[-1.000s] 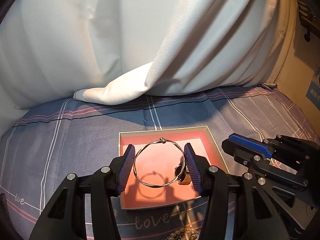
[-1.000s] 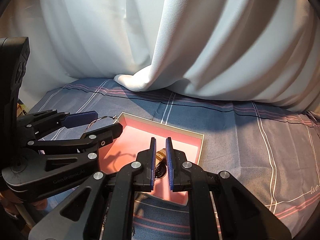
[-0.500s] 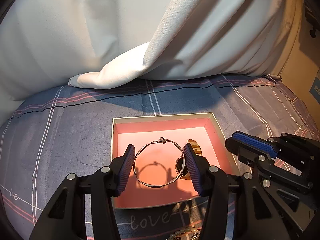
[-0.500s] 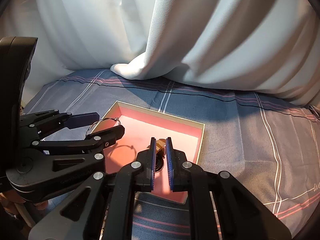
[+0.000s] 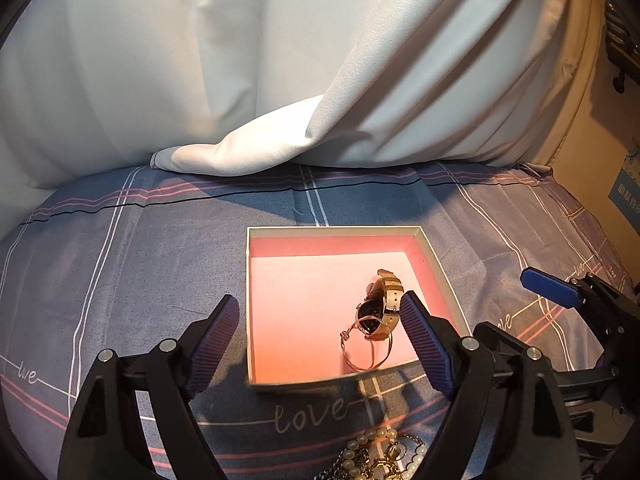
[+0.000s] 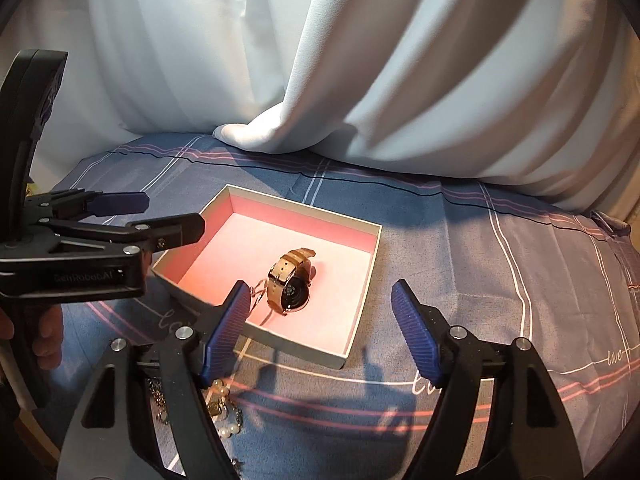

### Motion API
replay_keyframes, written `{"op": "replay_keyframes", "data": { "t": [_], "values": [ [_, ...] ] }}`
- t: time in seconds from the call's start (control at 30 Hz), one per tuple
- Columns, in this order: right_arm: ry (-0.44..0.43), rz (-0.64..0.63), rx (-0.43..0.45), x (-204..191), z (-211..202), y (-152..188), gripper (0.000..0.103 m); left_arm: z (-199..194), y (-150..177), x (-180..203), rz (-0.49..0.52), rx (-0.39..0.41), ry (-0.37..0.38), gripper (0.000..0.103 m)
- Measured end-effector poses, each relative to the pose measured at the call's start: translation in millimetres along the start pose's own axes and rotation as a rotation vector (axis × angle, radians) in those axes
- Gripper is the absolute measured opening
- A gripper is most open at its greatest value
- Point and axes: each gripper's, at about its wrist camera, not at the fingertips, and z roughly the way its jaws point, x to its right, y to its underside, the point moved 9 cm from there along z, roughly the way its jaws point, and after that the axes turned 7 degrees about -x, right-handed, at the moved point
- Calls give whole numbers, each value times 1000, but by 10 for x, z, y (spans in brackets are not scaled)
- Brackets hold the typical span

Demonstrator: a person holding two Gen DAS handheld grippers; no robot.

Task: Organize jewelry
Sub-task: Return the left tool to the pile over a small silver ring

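Bedsheet (image 5: 120, 280) w/ pink-lined box (image 5: 340, 230) mid-frame. In box: watch (image 5: 382, 304) on its side, strap axis running front-to-back, bangle (image 5: 366, 350) leaning on it at the near-right corner. Loose heap (image 5: 380, 456) of pearls & chain lies on the sheet in front of box, just below both grippers. Left gripper (image 5: 320, 344) wide open, holds nothing; right gripper (image 6: 320, 328) likewise. Heap looks nearer the left gripper, so likely its pick; reach is down & back.
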Motion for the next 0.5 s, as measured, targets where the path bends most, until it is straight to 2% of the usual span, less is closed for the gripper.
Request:
{"op": "replay_keyframes", "data": {
  "t": [0.1, 0.2, 0.3, 0.37, 0.5],
  "values": [
    [-20, 2, -22, -51, -48, 297, 80, -101, 282, 44, 31, -5, 17, 84],
    [-62, 28, -82, -141, 8, 667, 84, -95, 663, 112, 49, -37, 45, 85],
    [-95, 29, -143, -270, 69, 1040, 84, -38, 1011, 121, 81, -74, 5, 85],
    [-117, 30, -154, -355, 63, 1217, 84, -50, 1177, 135, 94, -84, -6, 85],
    [-151, 36, -150, -469, 3, 1413, 84, -125, 1380, 161, 89, -88, 21, 85]
  ]
}}
